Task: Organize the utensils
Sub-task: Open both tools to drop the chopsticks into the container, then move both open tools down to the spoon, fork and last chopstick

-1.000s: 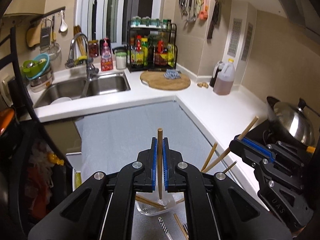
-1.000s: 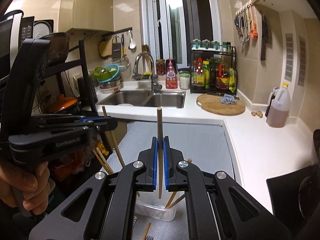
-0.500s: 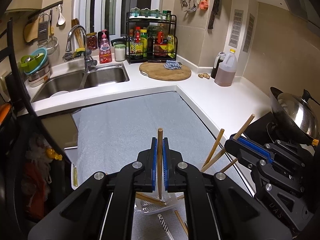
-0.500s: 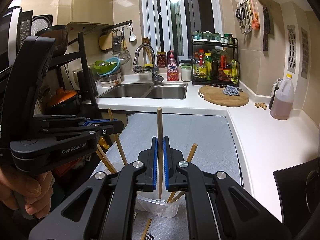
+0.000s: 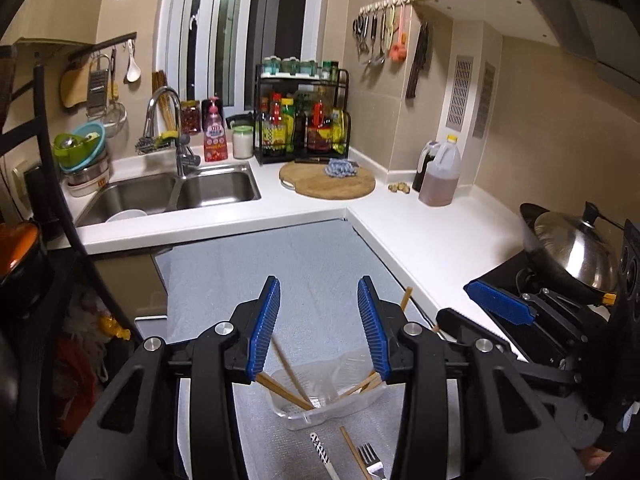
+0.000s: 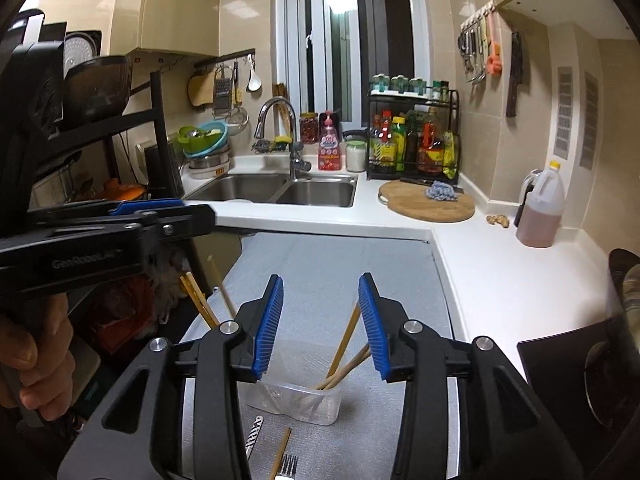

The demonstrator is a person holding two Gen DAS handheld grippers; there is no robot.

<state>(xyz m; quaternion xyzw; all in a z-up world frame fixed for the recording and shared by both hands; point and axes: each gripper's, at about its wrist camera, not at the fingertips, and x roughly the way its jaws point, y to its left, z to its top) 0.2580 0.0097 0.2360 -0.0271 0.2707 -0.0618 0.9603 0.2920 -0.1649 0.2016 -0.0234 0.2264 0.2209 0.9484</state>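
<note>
While agape — both claws (image 5: 319, 328) (image 6: 320, 326) empty.

The left wrist view looks forward and slightly down along the left claw (image 5: 318, 328), close above the clear container (image 5: 326, 394) on the grey-matted surface (image 5: 312, 264), facing the sink (image 5: 172, 196) at the far wall. The right wrist view sits just to the right, over the right claw (image 6: 320, 326), close above the same container (image 6: 294, 398) and facing the same sink (image 6: 276, 190). Both share container, surface, sink and round cutting board (image 5: 328, 180); each shows the other claw at its edge
</note>
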